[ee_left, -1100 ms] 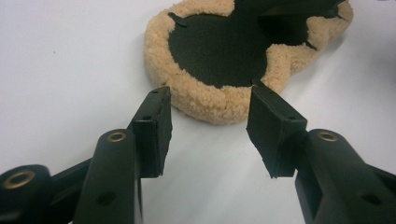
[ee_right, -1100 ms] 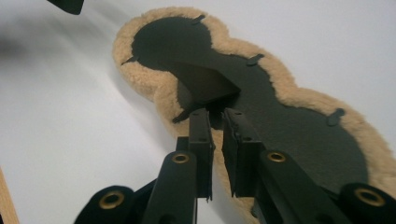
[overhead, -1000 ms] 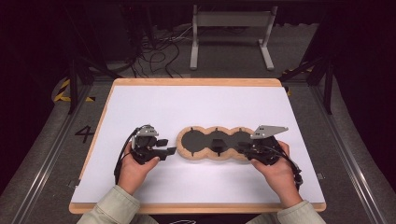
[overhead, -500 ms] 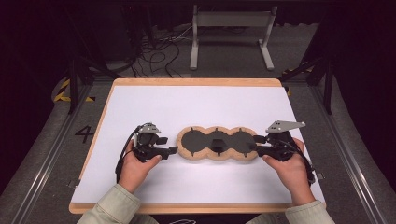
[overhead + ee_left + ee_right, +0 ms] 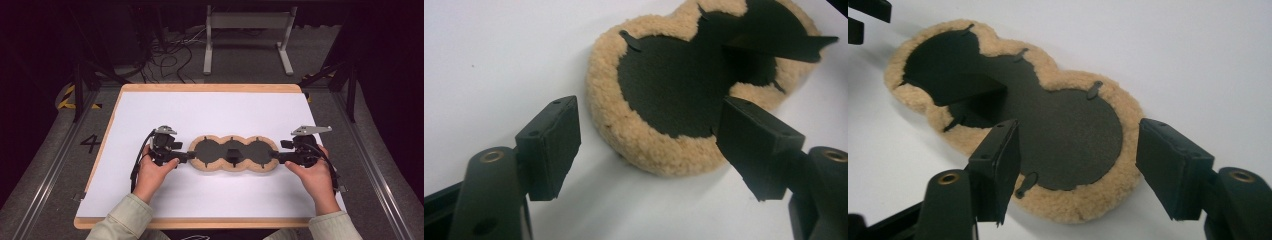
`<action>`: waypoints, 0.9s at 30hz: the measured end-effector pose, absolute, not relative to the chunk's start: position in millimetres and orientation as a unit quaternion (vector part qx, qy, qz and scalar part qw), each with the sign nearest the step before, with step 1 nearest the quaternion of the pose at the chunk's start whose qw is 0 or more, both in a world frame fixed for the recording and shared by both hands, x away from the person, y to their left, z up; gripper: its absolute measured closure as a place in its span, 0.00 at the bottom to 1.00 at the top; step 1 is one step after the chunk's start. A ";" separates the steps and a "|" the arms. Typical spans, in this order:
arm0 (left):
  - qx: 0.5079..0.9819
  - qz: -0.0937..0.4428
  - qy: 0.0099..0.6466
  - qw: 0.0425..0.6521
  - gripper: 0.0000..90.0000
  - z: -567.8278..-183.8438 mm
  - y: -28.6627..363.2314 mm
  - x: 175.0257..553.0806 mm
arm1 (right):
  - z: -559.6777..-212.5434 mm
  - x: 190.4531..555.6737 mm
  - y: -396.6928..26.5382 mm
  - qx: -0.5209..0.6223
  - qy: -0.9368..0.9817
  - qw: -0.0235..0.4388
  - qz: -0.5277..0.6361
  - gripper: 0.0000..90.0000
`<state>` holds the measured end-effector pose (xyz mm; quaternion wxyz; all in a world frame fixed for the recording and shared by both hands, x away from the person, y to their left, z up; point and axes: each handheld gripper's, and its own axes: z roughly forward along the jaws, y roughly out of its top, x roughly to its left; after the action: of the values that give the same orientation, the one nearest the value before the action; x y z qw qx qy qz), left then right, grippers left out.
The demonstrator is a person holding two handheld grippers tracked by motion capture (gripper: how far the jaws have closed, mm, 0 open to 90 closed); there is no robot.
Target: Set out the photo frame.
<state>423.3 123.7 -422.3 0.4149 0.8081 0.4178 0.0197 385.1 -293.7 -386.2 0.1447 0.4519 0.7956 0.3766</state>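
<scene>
A tan, fleecy pad of three joined round lobes with a black backing (image 5: 220, 150) lies flat on the white table top (image 5: 215, 115). A black flap (image 5: 233, 151) stands up at its middle lobe. My left gripper (image 5: 188, 156) is at the pad's left end. In the left gripper view the jaws (image 5: 646, 112) stand wide on either side of the pad's (image 5: 664, 85) rim without pressing it. My right gripper (image 5: 276, 158) is at the right end, its jaws (image 5: 1075, 135) also apart around the end lobe (image 5: 1068, 130). Both pairs of jaws have just been opening.
The white sheet is framed by a wooden table edge (image 5: 210, 88). A metal stand (image 5: 247, 37) and cables (image 5: 170, 55) lie on the dark floor beyond. The left gripper's jaw tips (image 5: 863, 17) show at the top left of the right gripper view.
Both pairs of jaws have widened. My right gripper has drawn back to the right, off the end lobe. The pad has stayed in place.
</scene>
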 end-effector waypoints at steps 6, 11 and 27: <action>0.810 0.014 0.432 0.397 0.23 -432.5 118.3 431.5 | -402.9 395.3 -298.1 0.471 0.794 0.128 0.361 0.33; 0.810 -0.009 0.436 0.392 0.19 -439.1 117.9 434.3 | -413.1 400.3 -299.2 0.486 0.792 0.113 0.352 0.27; 0.817 -0.036 0.440 0.372 0.10 -451.3 101.4 436.4 | -434.0 409.5 -292.5 0.501 0.798 0.053 0.331 0.15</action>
<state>436.4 101.4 -451.3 0.3719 0.8168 0.4396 -0.0356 409.5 -292.5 -434.0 0.0527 0.5008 0.7982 0.3307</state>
